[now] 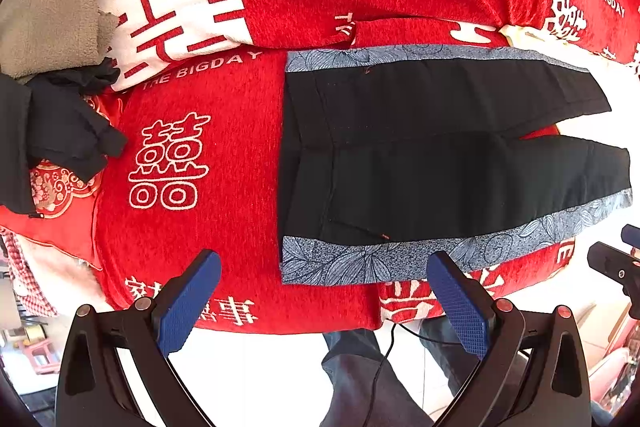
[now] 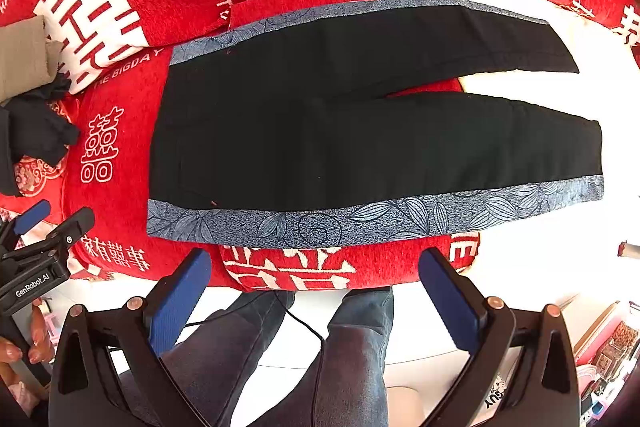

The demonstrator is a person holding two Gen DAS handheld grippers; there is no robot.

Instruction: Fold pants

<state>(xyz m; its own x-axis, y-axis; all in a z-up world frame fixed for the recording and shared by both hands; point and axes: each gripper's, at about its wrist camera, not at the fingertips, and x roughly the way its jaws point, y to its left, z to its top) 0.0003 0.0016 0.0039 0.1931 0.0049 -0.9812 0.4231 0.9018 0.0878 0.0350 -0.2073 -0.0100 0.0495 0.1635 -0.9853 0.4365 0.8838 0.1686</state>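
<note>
Pants [image 2: 360, 131] are lying flat, unfolded, on the blanket [image 1: 200, 147]; both tools, left [image 1: 324, 291] and right [image 2: 316, 287], are hovering open, gripping nothing; best pinching the near patterned edge at waist and hem, lifting evenly.

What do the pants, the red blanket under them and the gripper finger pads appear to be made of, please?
Pants: a smooth, matte black woven or knit cloth, with blue-grey leaf-print side bands, seemingly a heathered knit.
Red blanket: fuzzy, napped pile, probably fleece or chenille; its texture looks grainy.
Finger pads: blue, likely rubber or plastic, with a fine ribbed grid for grip.
</note>
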